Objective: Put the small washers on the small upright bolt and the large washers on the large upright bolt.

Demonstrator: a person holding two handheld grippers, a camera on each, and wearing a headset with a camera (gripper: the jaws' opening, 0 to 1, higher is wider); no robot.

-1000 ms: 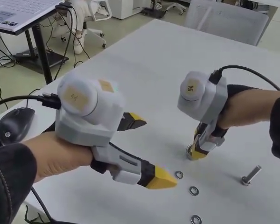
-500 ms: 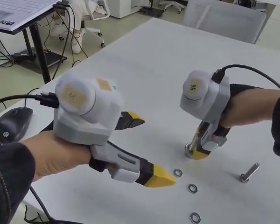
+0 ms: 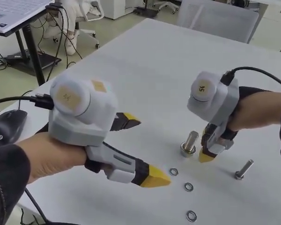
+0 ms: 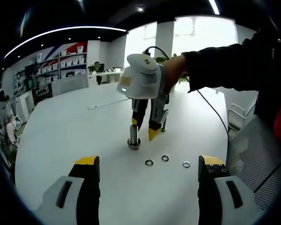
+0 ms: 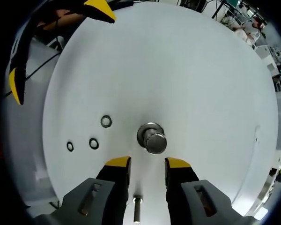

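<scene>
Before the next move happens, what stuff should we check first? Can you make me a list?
1. Large bolt standing upright on the table: ok.
2. Three washers lying loose and apart, none on top of another: ok.
3. Left gripper jaws wide open and empty: ok.
4. Right gripper jaws open and empty, beside the large bolt: ok.
5. Small bolt truly upright: cannot tell, it looks tilted from the head view.
6. Which washers are small or large: cannot tell.

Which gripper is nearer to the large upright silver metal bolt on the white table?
Right. The right gripper has its jaws open just beside the large upright silver metal bolt, not touching it; the left gripper hangs farther off, jaws wide open.
</scene>
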